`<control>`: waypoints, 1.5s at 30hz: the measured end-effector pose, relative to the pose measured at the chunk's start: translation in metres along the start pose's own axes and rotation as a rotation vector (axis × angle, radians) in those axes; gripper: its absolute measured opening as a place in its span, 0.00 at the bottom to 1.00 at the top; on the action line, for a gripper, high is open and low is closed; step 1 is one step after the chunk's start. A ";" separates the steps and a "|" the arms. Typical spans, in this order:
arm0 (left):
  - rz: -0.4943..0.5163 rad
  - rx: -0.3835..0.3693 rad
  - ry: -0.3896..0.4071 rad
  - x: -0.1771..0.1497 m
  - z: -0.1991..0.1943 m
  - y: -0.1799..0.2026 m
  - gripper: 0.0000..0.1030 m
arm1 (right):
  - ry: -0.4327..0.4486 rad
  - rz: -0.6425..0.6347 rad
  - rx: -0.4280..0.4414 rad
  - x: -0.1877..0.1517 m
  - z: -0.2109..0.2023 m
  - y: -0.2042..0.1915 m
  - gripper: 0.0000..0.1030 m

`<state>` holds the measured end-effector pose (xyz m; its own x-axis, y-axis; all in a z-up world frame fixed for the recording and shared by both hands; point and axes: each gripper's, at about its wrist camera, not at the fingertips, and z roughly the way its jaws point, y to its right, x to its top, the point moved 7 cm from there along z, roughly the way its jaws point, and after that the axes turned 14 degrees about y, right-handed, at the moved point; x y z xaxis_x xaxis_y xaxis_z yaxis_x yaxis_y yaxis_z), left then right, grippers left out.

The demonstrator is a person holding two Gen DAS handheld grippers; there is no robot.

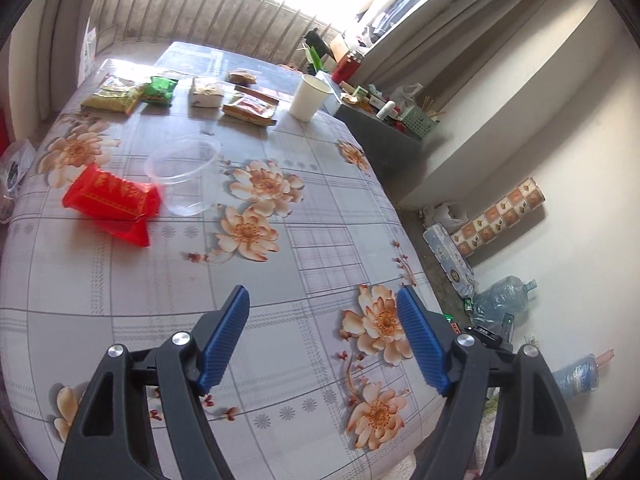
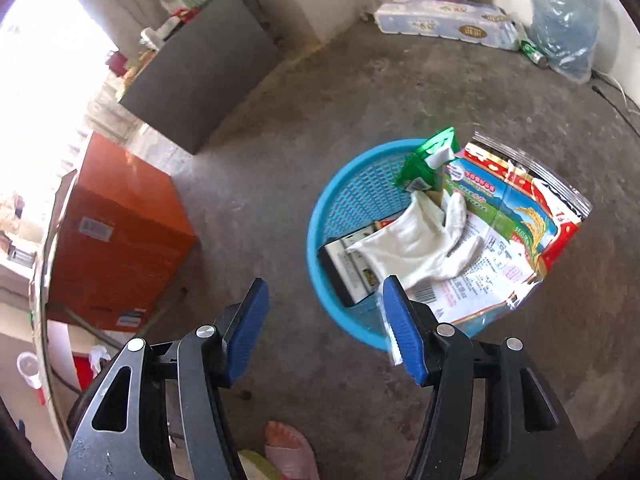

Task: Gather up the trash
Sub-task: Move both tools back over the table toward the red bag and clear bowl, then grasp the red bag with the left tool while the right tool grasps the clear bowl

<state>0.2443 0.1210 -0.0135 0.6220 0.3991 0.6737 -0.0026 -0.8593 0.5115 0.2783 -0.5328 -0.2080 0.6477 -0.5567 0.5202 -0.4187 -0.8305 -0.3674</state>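
Left gripper (image 1: pixel 322 308) open; one red packet (image 1: pixel 110 196).

Home dining room: floral tablecloth (image 1: pixel 280 272), snack packets (image 1: pixel 116 94), water jug (image 1: pixel 506 298).

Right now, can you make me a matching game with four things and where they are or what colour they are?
Things:
1. white glove
2. clear plastic tub
3. white paper cup
4. basket

Clues:
A. blue, standing on the floor
B. upright on the far part of the table
C. lying on top of the trash
D. right beside a red packet

Pairs: 1-C, 2-D, 3-B, 4-A
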 end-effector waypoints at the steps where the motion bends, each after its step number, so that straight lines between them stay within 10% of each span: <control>1: -0.003 0.017 0.013 0.000 -0.005 -0.008 0.72 | 0.005 -0.021 0.024 -0.001 -0.007 -0.005 0.57; 15: -0.062 0.226 0.181 0.038 -0.031 -0.118 0.74 | 0.016 -0.407 0.492 -0.034 -0.120 -0.303 0.64; 20: -0.101 0.310 0.173 0.068 -0.002 -0.175 0.74 | -0.143 -0.479 0.675 -0.083 -0.106 -0.429 0.64; 28: -0.076 0.320 0.054 0.085 0.054 -0.223 0.73 | -0.325 -0.522 0.710 -0.167 -0.041 -0.584 0.64; 37: 0.000 0.284 -0.032 0.066 0.068 -0.218 0.65 | -0.396 -0.562 0.673 -0.215 -0.008 -0.647 0.62; 45: 0.081 0.272 -0.055 0.055 0.070 -0.205 0.42 | -0.404 -0.655 0.615 -0.231 -0.005 -0.644 0.42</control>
<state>0.3335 0.2967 -0.1184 0.6698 0.3142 0.6728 0.1513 -0.9448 0.2906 0.3950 0.1304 -0.0876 0.8504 0.1533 0.5033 0.4302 -0.7532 -0.4975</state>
